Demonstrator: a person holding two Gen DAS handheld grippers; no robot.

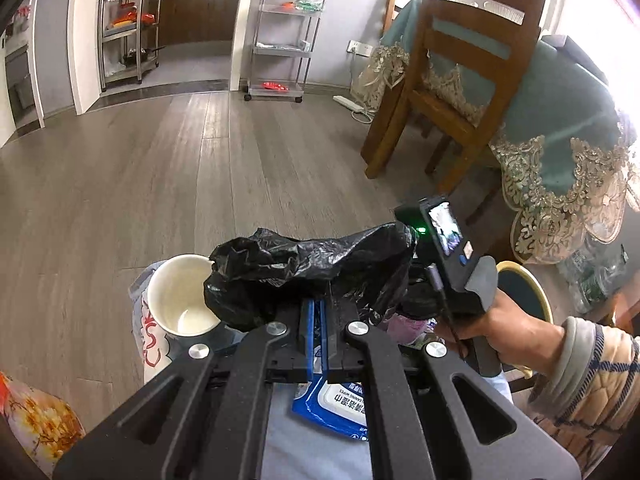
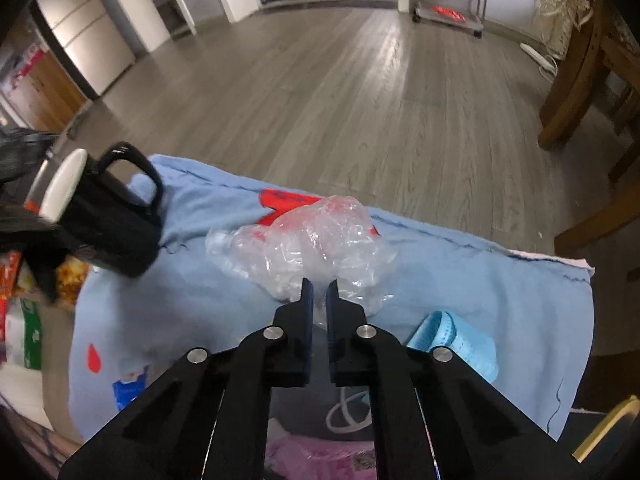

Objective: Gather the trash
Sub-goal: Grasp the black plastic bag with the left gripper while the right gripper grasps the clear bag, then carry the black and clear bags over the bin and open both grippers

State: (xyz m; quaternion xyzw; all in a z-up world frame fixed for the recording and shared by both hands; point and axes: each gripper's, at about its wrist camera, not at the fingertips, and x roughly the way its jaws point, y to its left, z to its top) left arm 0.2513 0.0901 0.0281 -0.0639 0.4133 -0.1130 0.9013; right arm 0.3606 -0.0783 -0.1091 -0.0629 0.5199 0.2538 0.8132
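My left gripper (image 1: 317, 305) is shut on the edge of a black plastic trash bag (image 1: 304, 268), which it holds up above the table. The body of the right gripper (image 1: 444, 248) shows beside the bag, held in a hand. In the right wrist view my right gripper (image 2: 319, 289) is shut on a crumpled clear plastic wrapper (image 2: 308, 240) that lies on the light blue tablecloth (image 2: 460, 280).
A black mug with a white inside (image 1: 182, 296) stands left of the bag; it also shows in the right wrist view (image 2: 100, 216). A blue wet-wipes pack (image 1: 340, 404) lies under my left gripper. A blue face mask (image 2: 456, 344) lies right of the right gripper. A wooden chair (image 1: 448, 80) and a draped table (image 1: 560, 120) stand to the right.
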